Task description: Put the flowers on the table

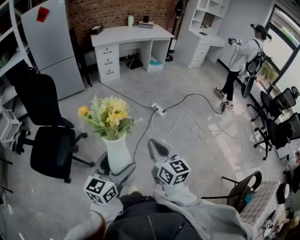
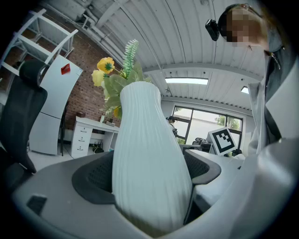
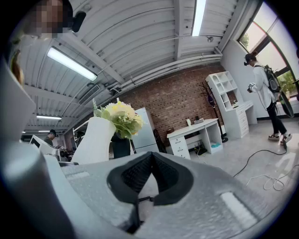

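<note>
Carry step: L gripper (image 1: 116,169) is gripping the vase (image 1: 117,152) w/ flowers (image 1: 110,115) low on its body, jaws spread wide round it. The vase is standing upright, mid-room above the floor. R gripper (image 1: 156,149) is hanging just beside, jaws together, empty. Next, prob.: walking to the white desk (image 1: 126,33), well apart, keeping the vase upright. No legible text showing; only square markers.

No words or numbers can be read anywhere. The cubes (image 1: 100,190) on the left gripper (image 1: 115,168) and right gripper (image 1: 156,149) bear only black-and-white square patterns. The red tag (image 1: 42,13) on the fridge (image 1: 51,47) is too small to read.
</note>
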The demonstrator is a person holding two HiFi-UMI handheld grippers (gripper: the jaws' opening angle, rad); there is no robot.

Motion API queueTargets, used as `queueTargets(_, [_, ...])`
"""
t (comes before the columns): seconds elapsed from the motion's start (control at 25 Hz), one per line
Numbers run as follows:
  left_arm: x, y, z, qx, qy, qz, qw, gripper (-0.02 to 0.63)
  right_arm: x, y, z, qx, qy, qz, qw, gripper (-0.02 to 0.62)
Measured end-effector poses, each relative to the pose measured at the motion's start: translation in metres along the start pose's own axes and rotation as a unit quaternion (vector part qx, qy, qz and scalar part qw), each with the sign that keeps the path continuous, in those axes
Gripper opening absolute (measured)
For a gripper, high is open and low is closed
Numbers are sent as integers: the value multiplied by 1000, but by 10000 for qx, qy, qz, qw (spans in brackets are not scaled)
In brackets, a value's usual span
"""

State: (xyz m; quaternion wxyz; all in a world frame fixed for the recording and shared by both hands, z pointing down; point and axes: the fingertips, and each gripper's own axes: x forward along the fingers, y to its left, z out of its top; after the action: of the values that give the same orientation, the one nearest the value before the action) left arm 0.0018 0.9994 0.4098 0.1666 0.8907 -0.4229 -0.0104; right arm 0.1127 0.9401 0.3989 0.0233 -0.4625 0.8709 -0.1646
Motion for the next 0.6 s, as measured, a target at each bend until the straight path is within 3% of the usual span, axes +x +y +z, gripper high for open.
queueTargets(0.6, [17,23,13,352,97,-139,9992,460,39,-7,6,248,-242,76,9994,0])
